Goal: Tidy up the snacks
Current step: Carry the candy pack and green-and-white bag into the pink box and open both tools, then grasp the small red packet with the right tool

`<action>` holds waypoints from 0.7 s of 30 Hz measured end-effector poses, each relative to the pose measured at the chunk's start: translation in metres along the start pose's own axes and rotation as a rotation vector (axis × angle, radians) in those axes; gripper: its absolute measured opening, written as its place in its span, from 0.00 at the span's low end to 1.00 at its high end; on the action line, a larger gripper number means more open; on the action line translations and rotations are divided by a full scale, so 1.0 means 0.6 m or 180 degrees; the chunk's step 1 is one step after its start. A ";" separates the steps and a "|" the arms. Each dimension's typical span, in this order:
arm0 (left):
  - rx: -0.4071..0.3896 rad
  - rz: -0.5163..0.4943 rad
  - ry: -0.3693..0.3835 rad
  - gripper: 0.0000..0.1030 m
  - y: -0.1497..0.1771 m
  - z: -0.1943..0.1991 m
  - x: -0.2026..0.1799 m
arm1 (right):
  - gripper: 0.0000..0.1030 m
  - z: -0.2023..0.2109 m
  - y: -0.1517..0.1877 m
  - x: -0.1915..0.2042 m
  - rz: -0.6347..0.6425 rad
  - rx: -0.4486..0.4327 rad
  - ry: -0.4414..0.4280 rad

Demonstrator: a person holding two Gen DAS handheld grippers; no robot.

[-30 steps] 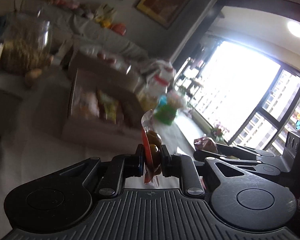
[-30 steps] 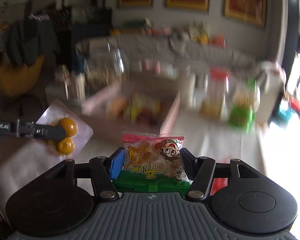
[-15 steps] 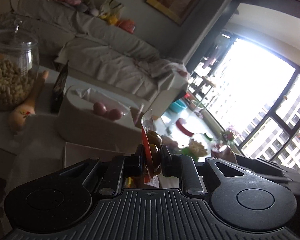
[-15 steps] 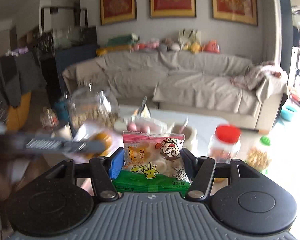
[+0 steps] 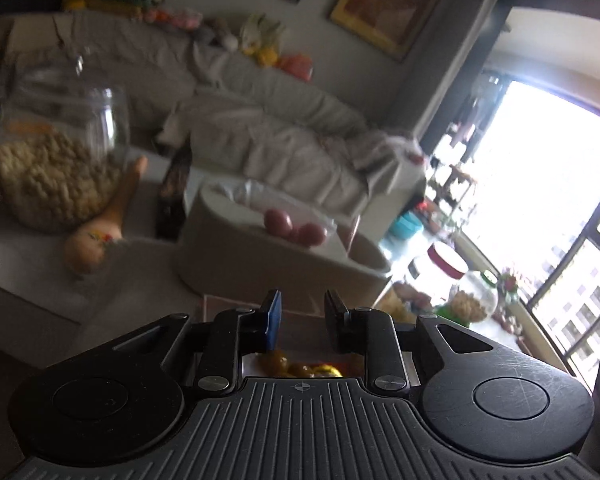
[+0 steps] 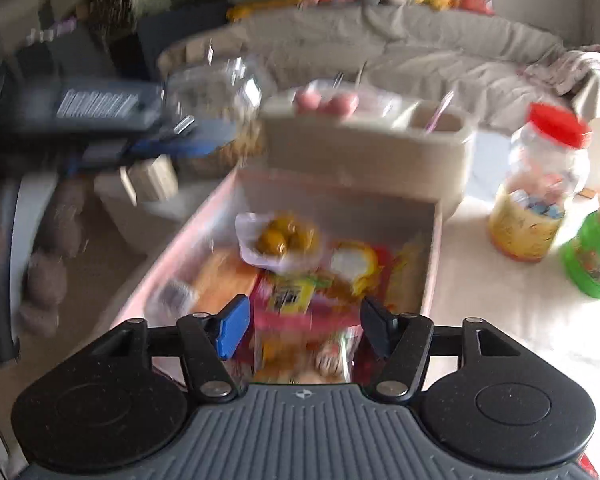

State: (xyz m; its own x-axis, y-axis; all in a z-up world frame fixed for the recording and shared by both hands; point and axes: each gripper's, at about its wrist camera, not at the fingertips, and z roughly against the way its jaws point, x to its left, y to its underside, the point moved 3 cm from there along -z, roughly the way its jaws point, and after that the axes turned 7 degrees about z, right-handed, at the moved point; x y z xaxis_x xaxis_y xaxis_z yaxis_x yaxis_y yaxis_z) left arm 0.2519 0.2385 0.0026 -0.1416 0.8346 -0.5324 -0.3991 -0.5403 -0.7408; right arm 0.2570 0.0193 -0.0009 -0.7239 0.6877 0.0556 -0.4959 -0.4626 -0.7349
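My left gripper (image 5: 300, 316) is open and empty above the pink box; a clear packet of yellow-brown fruits (image 5: 288, 364) lies just below its fingers. In the right wrist view that packet (image 6: 280, 240) rests on the snacks inside the pink box (image 6: 432, 256). My right gripper (image 6: 302, 326) is open over the box's near end. The green-and-pink snack packet (image 6: 304, 352) lies loose below its fingers, blurred. The left gripper shows at the left (image 6: 156, 140), blurred.
A beige tub (image 6: 364, 152) with pink eggs stands behind the box. A glass jar of puffed snack (image 5: 60, 160) and a gourd (image 5: 100, 232) stand left. A red-lidded jar (image 6: 540, 184) and a green-based jar (image 6: 592, 256) stand right. A sofa is behind.
Both grippers have opened. The fruit packet has dropped from the left gripper into the pink box. The snack packet has left the right gripper's fingers. Both views have tilted down toward the box.
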 end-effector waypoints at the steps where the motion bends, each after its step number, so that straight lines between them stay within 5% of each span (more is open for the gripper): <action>1: -0.0121 -0.0023 0.0036 0.26 0.007 0.021 -0.002 | 0.70 0.020 0.003 -0.007 -0.0029 -0.0133 0.0053; 3: -0.0227 0.0004 0.0011 0.26 0.024 0.052 -0.010 | 0.77 0.062 0.014 -0.020 -0.0009 -0.0384 0.0269; 6: 0.0004 0.0204 -0.0021 0.26 0.066 0.076 -0.023 | 0.79 0.110 0.048 -0.042 0.0084 -0.0505 0.0581; 9: 0.0257 0.0282 0.0039 0.26 0.124 0.086 -0.047 | 0.80 0.147 0.110 -0.063 0.0085 -0.0435 0.0752; 15: 0.0457 -0.0293 0.0286 0.26 0.248 0.096 -0.117 | 0.80 0.220 0.264 -0.081 0.0289 -0.0169 0.1164; 21: 0.1009 -0.0196 0.0336 0.26 0.310 0.069 -0.135 | 0.80 0.249 0.352 -0.125 -0.0190 0.0028 0.1188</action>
State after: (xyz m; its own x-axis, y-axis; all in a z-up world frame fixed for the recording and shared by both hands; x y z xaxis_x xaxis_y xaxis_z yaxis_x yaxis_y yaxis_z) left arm 0.1515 0.0749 -0.0749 -0.0205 0.8400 -0.5423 -0.6682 -0.4150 -0.6175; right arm 0.1349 -0.2137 -0.0592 -0.4696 0.8695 -0.1532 -0.5371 -0.4191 -0.7320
